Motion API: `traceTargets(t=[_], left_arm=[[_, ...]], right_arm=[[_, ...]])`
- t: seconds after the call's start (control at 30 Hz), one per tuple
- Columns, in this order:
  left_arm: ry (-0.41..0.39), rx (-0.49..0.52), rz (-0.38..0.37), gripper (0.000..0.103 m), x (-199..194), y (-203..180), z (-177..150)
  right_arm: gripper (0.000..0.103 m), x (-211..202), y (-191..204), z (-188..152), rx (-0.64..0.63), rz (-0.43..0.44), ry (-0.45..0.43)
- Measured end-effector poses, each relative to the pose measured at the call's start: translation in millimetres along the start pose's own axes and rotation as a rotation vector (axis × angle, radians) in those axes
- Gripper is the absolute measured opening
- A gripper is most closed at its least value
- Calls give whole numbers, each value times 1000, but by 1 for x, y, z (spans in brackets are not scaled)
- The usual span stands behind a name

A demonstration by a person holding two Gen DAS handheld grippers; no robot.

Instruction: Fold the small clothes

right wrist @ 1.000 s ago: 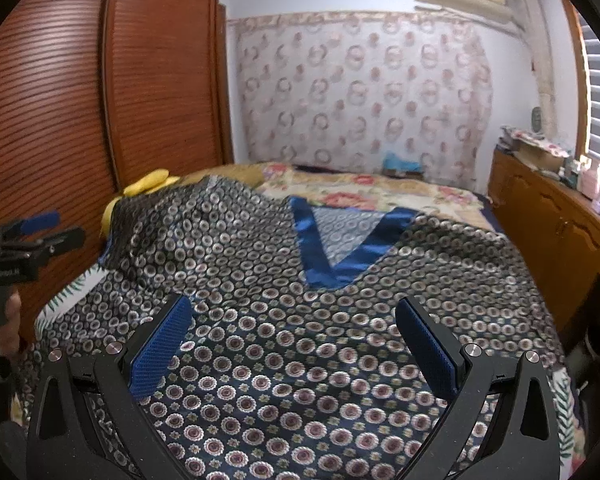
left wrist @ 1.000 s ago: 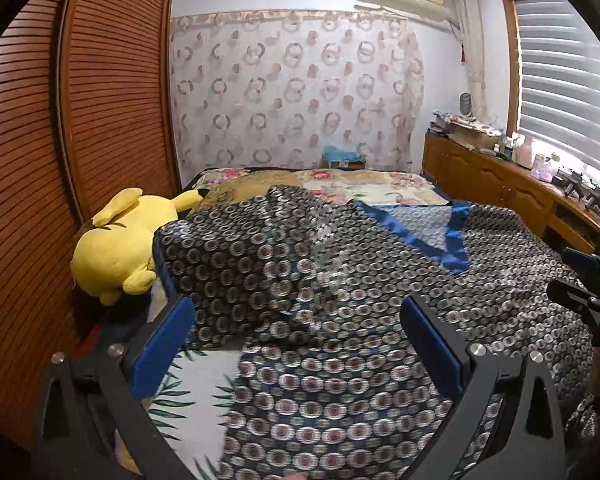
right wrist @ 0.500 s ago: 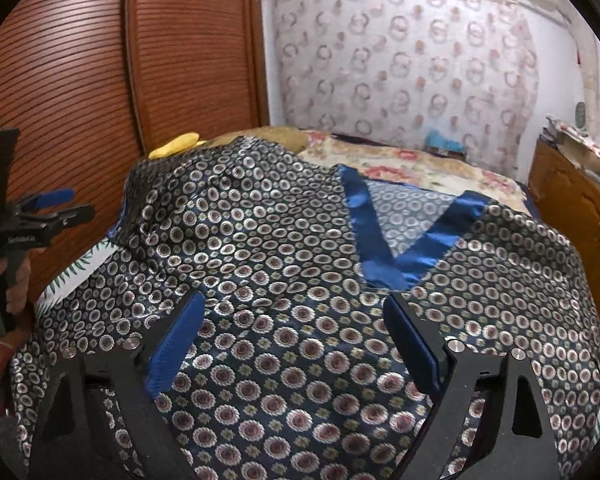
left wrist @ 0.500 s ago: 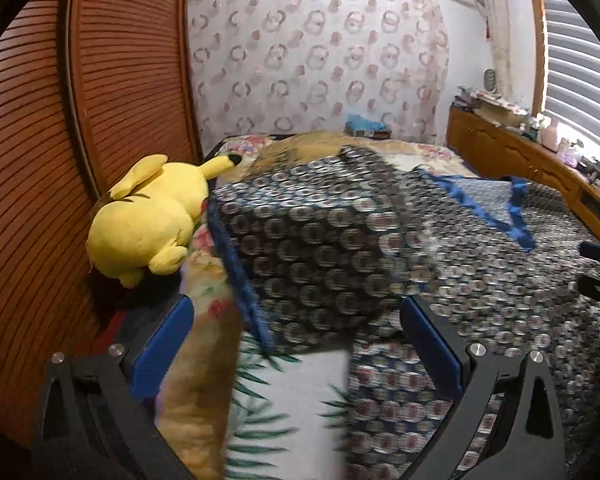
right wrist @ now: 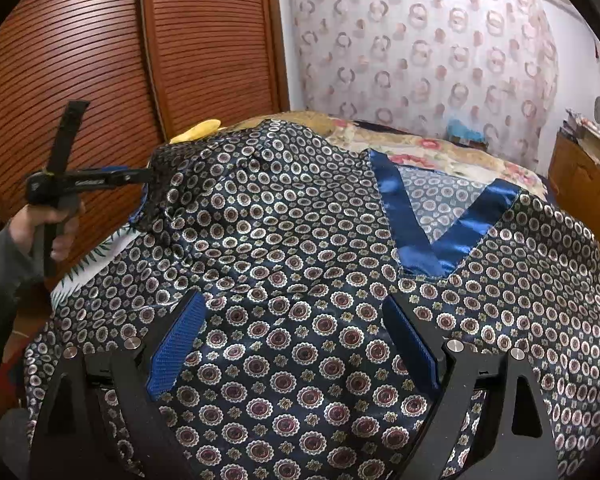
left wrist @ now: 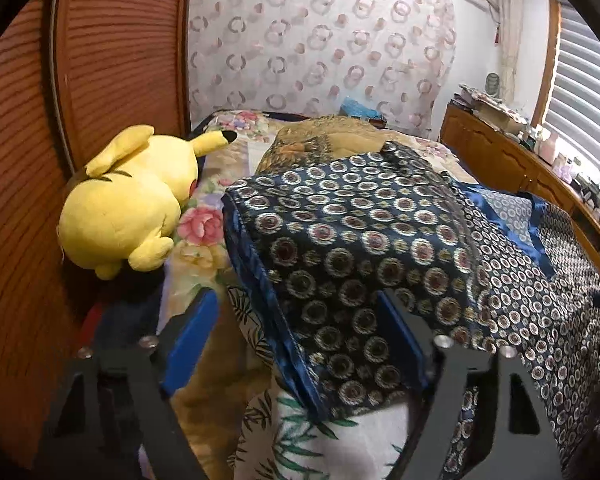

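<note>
— So, the left wrist view first: where is the garment (left wrist: 360, 240)?

— On the bed (left wrist: 216, 256), spread over most of it. It is a slippery, satin-like top, navy, printed all over with small round medallions. One sleeve is doubled back into a thick flap with a glossy blue hem, at the bed's left side.

— And the left gripper (left wrist: 296, 300)?

— Its jaws have just been closing, but they are not clamped. The flap hangs between them and drapes over the right-hand finger; the ribbed blue pad (left wrist: 188, 340) on the other finger stands clear of the cloth.

— What else?

— A soft yellow plush toy (left wrist: 128, 200) lies at the bed's left edge. Under the flap the bed shows a white leaf-print cover (left wrist: 300, 440), floral nearer the head. A slatted wooden door (left wrist: 120, 40) stands left of the bed, and a sheer ring-print curtain (left wrist: 320, 40) hangs beyond its head.

— Now the right wrist view.

— The right gripper (right wrist: 296, 300) hovers over the smooth front panel, jaws wide, slightly narrowed just now, nothing pinched. A shiny blue V-shaped neck band (right wrist: 420, 240) sits toward the bed's head. At the bed's left side a hand (right wrist: 40, 224) holds the other tool, its tips at the raised sleeve corner.
</note>
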State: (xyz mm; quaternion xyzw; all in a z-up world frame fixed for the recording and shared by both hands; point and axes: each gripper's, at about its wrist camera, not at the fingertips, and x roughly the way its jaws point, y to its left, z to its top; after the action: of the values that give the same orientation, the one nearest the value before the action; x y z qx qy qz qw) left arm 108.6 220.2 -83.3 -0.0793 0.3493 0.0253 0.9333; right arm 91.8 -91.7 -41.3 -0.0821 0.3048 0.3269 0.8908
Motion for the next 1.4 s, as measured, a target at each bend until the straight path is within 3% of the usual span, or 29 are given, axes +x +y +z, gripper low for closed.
traceTargets(t=[0.23,0.27,0.3,0.47,0.8,1.03,1.23,1.4], left_arm=[[22,-10,-54,66,15,2,0],[25,-19,-70,49,16,3,0],[31,-28,-82,25,17,4,0],[3,-26,-84,1,5,-1,2],[-89,48,-98,0,-34,-32,25],[-141,184,-198,0,-60,-104,53],[-146,278,-278,0,-58,-162,74],[-127,339,-268,0,-49,-193,77]], right_arm=[[92,-2,-2,-2,4,12,1],[92,-2,-2,-2,6,14,2],[92,-2,-2,-2,6,15,3],[92,-3,-6,-4,15,11,3],[92,-10,-20,-6,51,-2,-16],[92,-17,-36,-7,83,-22,-31],[92,-29,-49,-10,105,-47,-48],[92,-36,-61,-15,131,-62,-54]])
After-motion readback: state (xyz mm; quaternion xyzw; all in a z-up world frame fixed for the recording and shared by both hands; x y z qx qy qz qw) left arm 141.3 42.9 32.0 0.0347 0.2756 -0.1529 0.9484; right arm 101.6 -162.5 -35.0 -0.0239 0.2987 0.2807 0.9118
